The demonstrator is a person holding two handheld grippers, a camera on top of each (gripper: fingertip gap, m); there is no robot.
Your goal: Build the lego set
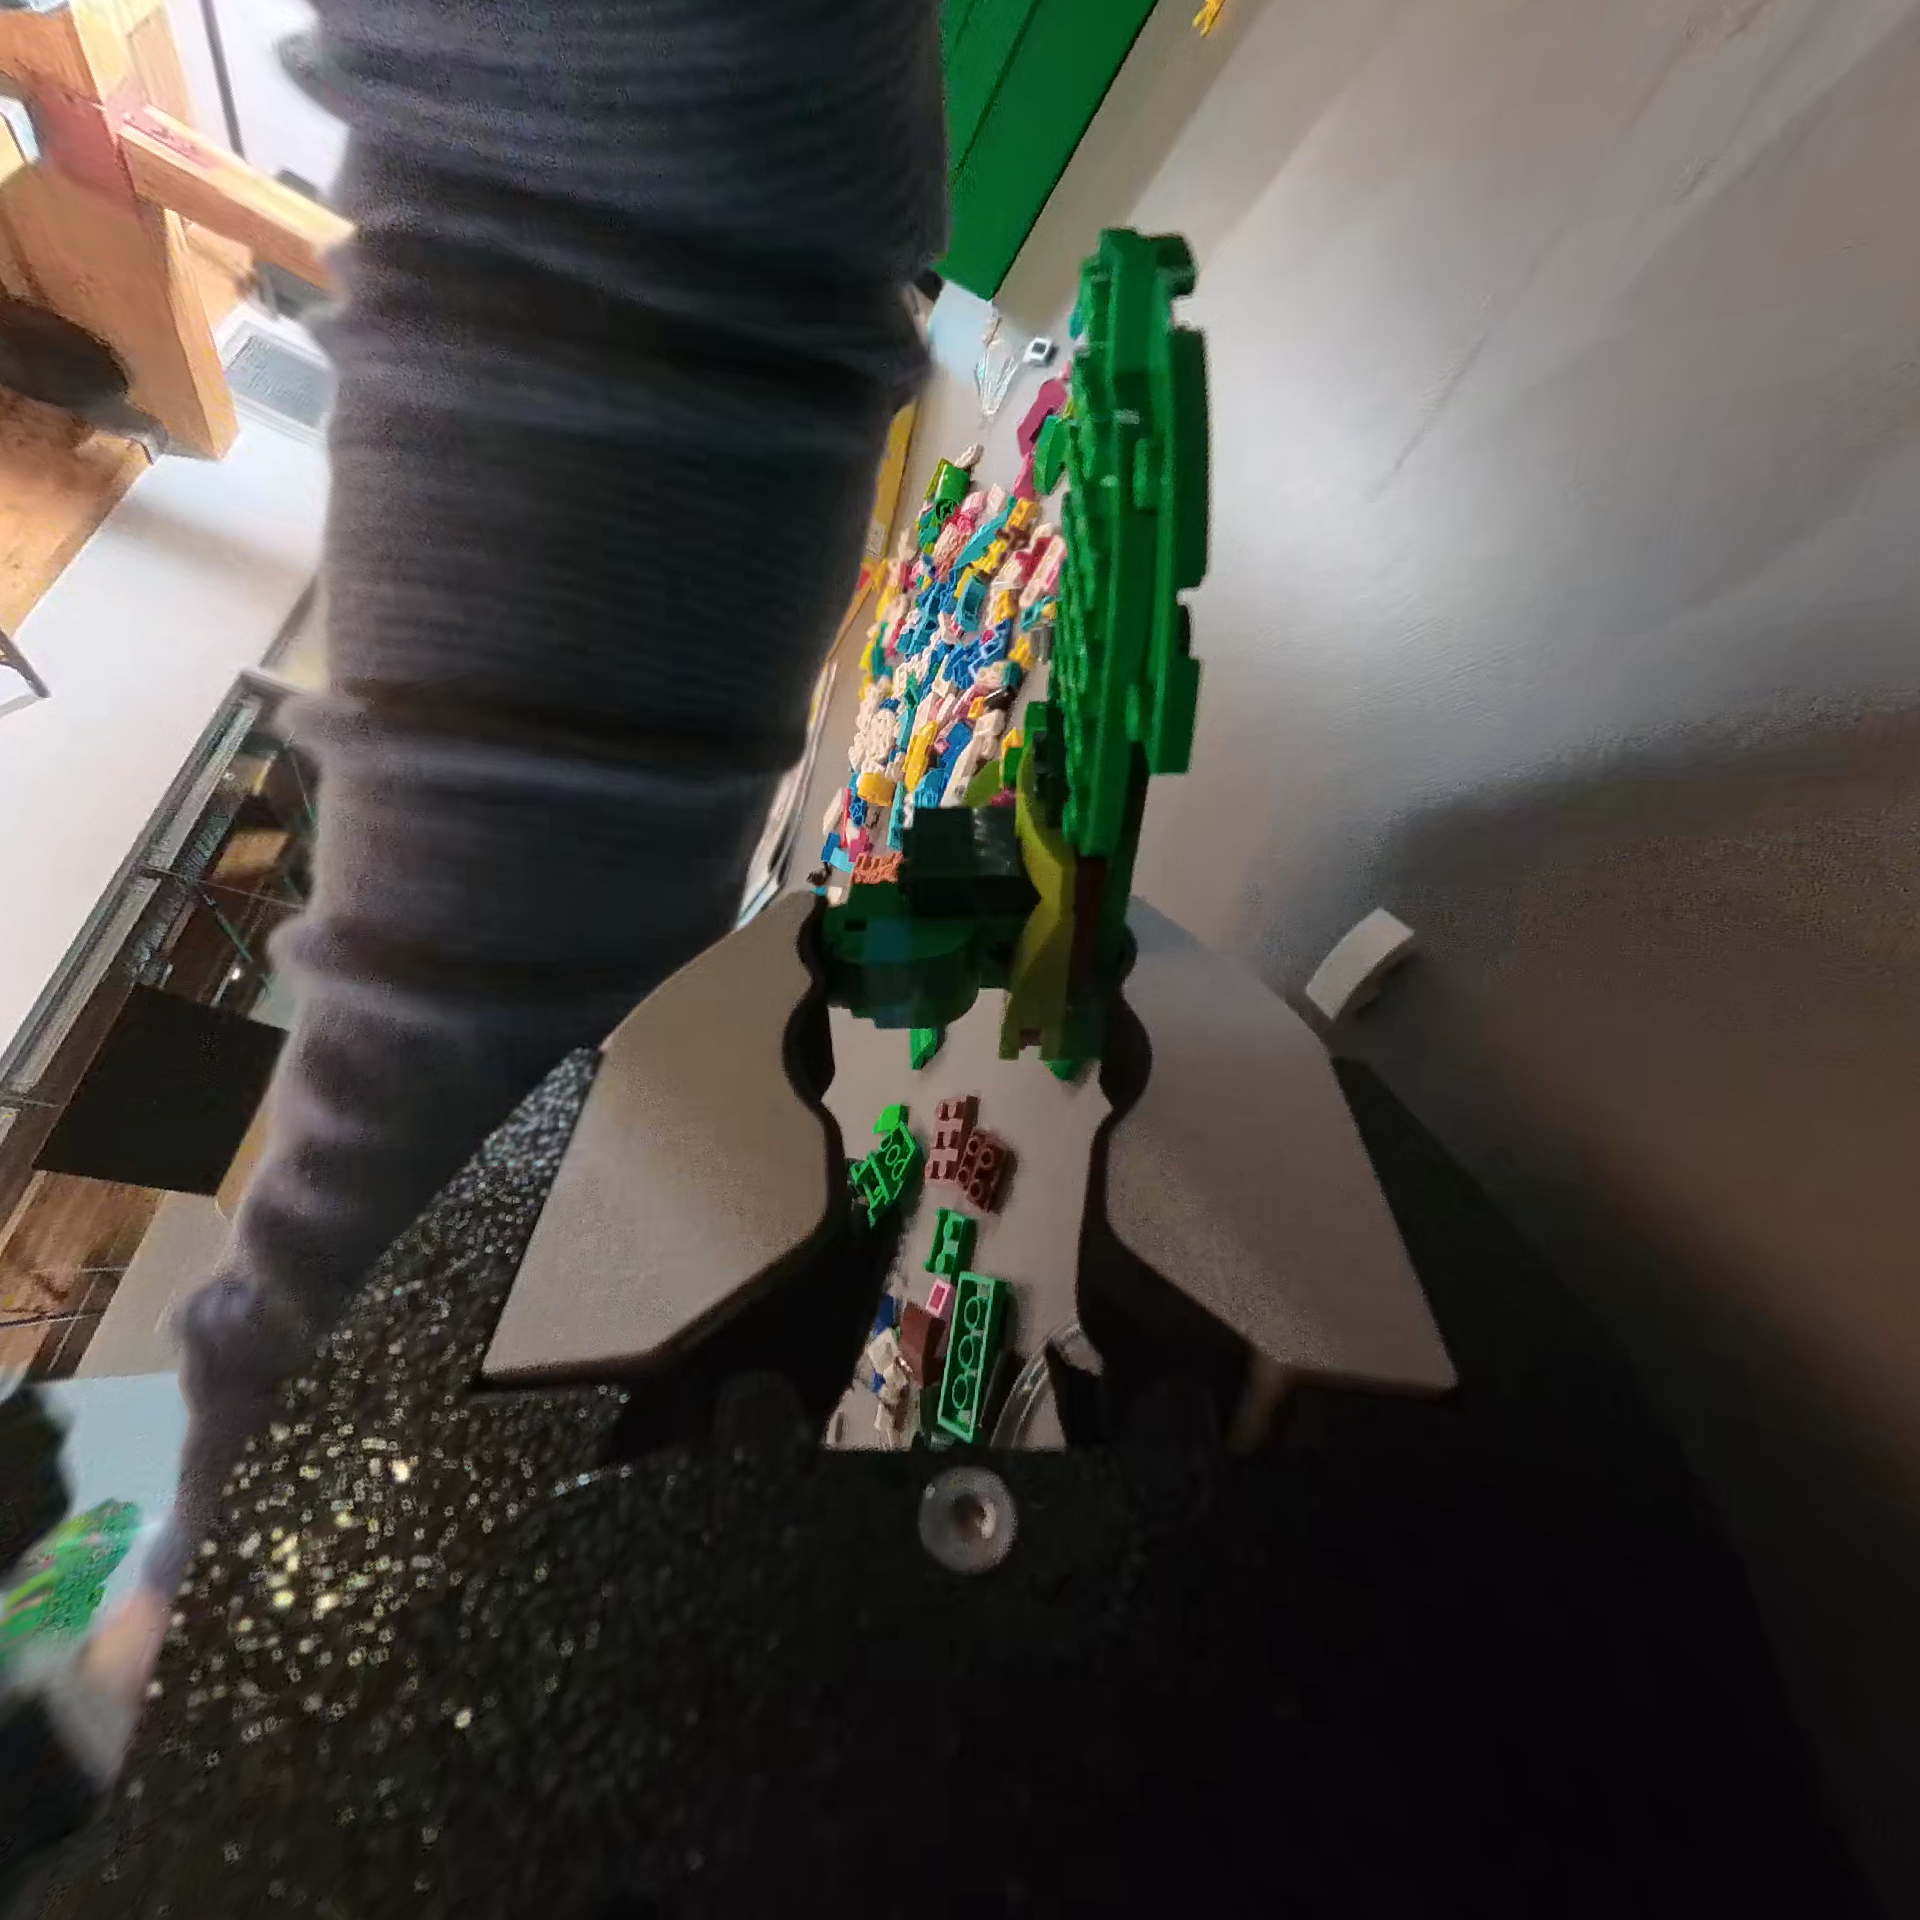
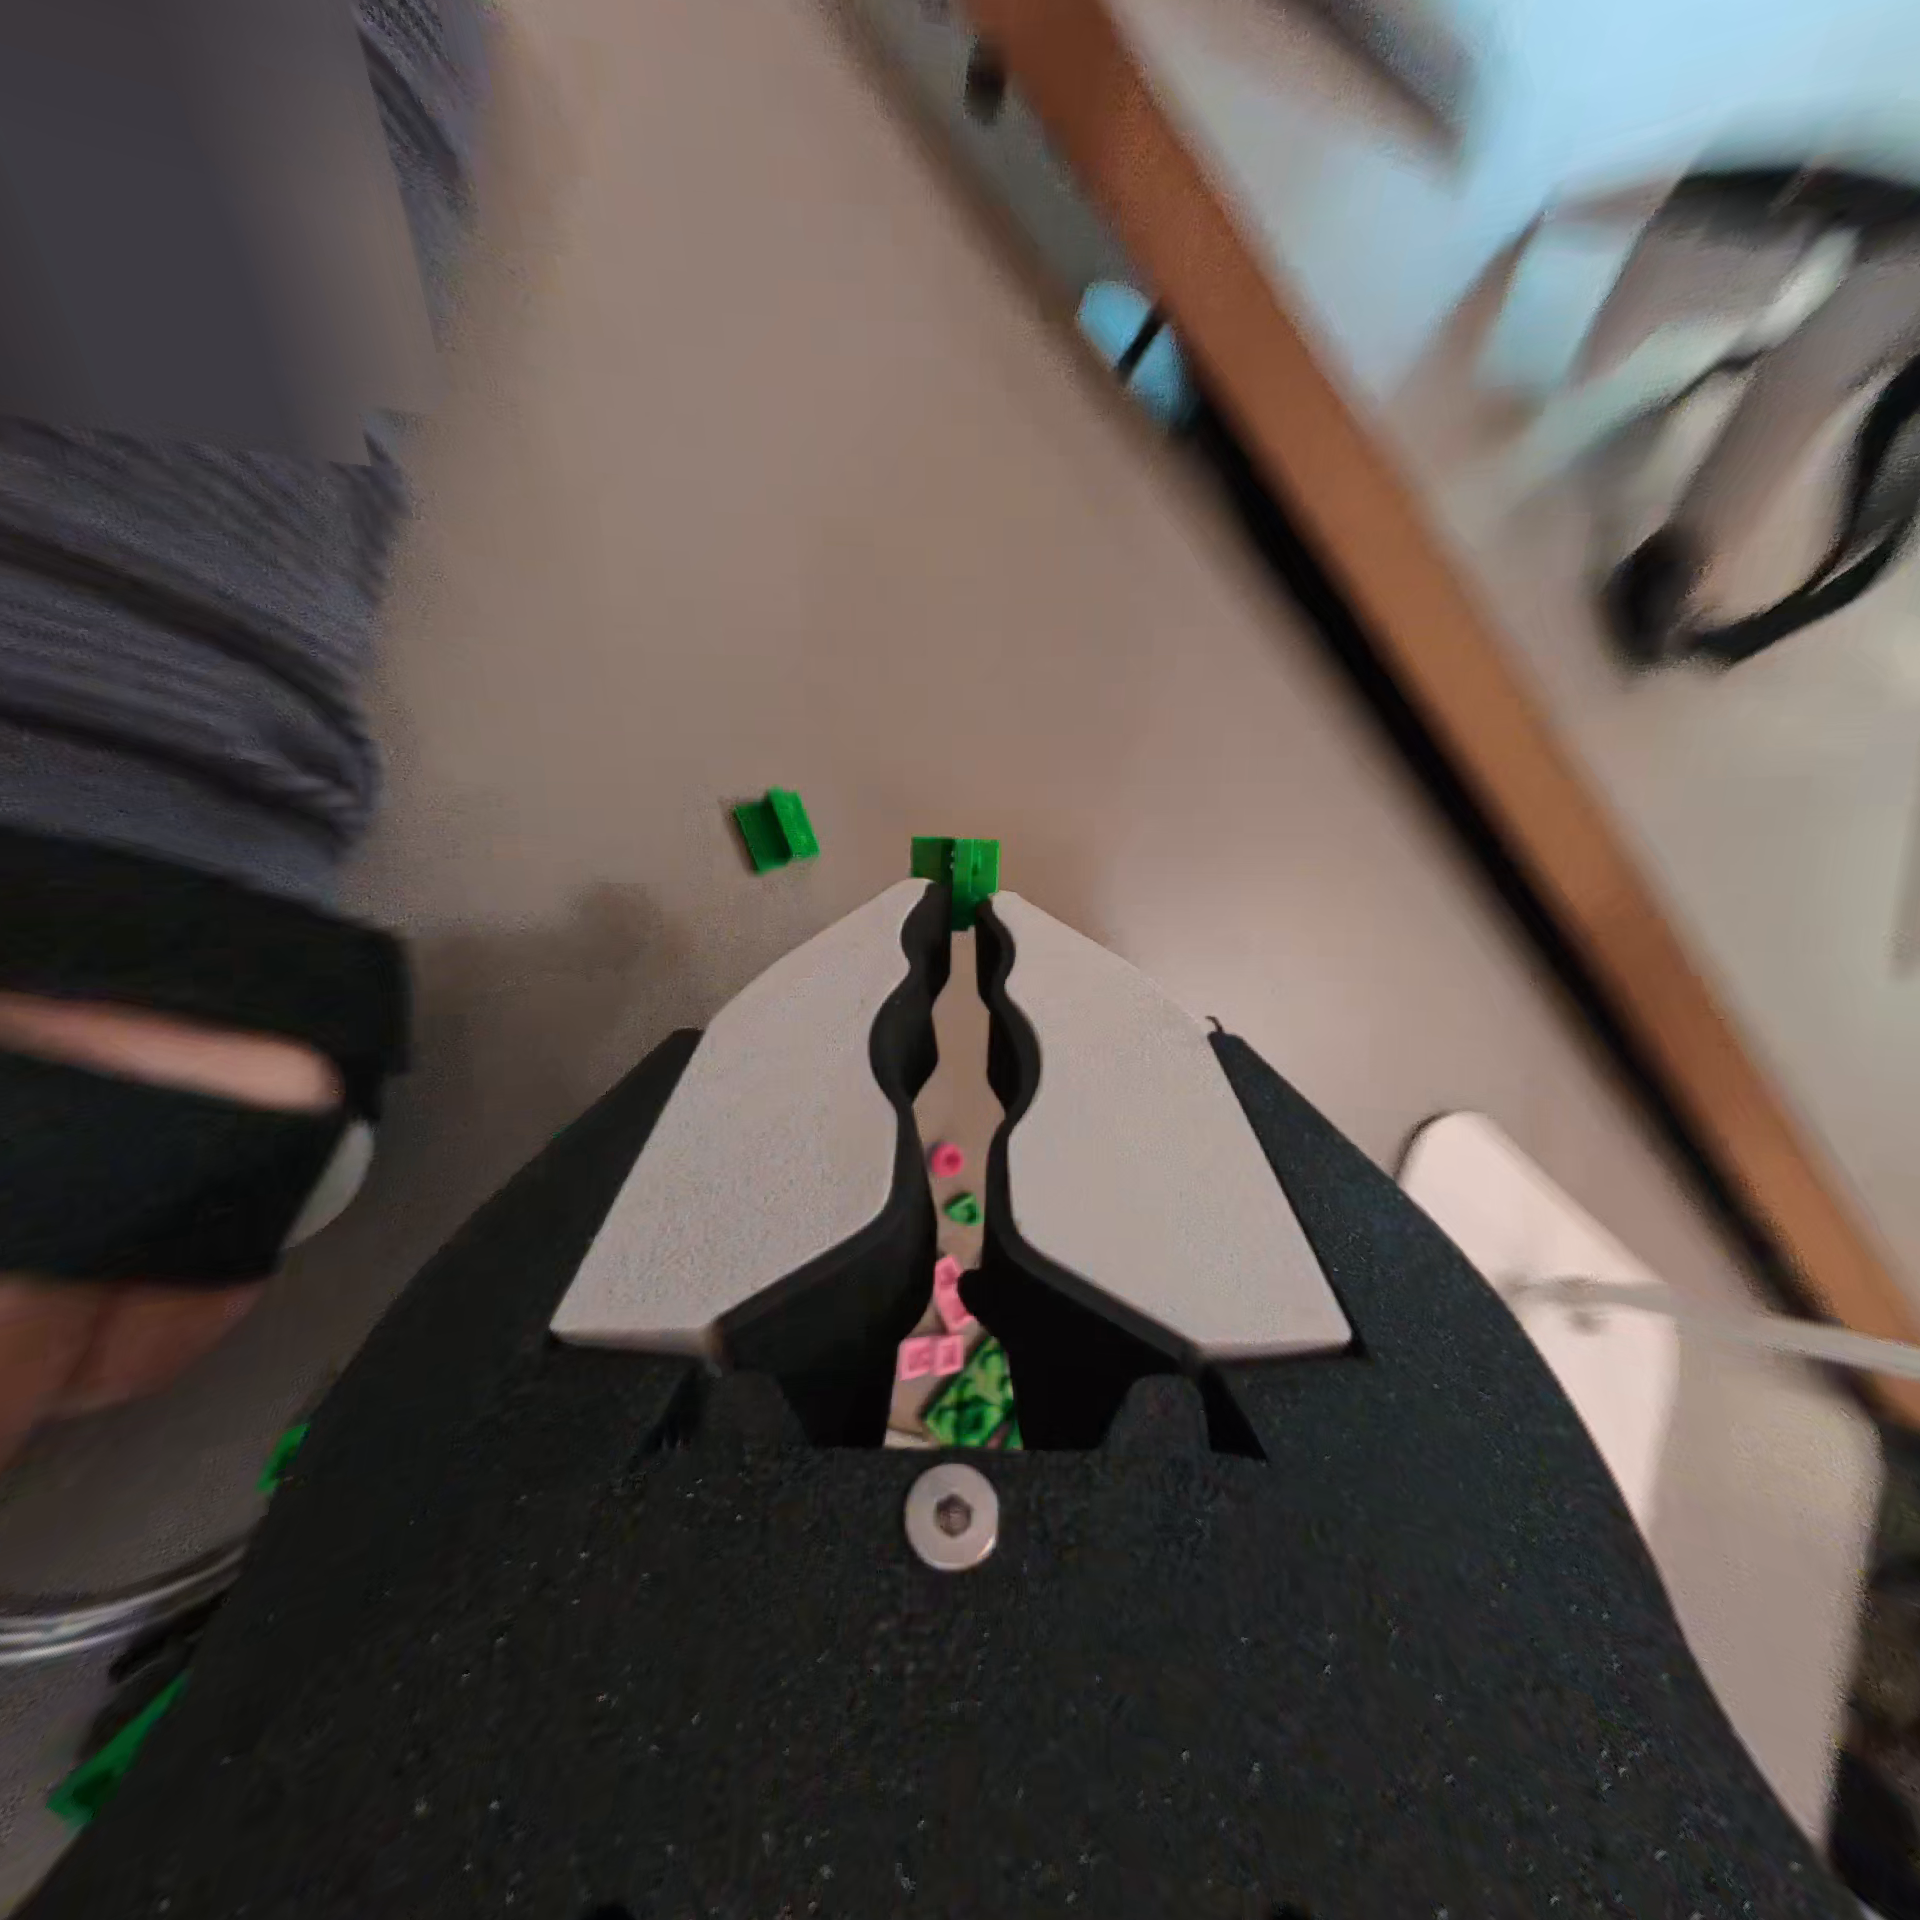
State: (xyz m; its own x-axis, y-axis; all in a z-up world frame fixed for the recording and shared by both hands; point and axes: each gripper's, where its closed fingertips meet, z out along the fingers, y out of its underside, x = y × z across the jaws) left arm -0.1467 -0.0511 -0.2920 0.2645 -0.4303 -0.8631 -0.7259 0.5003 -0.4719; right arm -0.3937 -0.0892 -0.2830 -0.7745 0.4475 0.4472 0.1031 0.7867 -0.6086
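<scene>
In the left wrist view my left gripper [image 1: 966,961] is shut on the lower end of a green Lego build [image 1: 1127,540], a layered plate assembly with a lime curved part, held on edge above the grey table. Behind it lies a pile of several mixed coloured bricks [image 1: 956,634]. Loose green [image 1: 971,1351] and brown bricks [image 1: 971,1148] show between the fingers. In the right wrist view my right gripper [image 2: 961,899] is shut on a small green brick [image 2: 961,868] at its fingertips. Another small green piece [image 2: 777,828] lies on the table just left of it.
A person's dark ribbed sleeve [image 1: 582,520] fills the left of the left wrist view. A green box [image 1: 1023,125] stands at the far end. A white curved piece [image 1: 1356,961] lies to the right. The table's wooden edge [image 2: 1351,520] runs diagonally in the right wrist view; pink pieces [image 2: 935,1340] lie below the fingers. The small green piece [image 2: 777,828] is closer to my right gripper, around 6 cm from its tips; the left tips are 25 cm off.
</scene>
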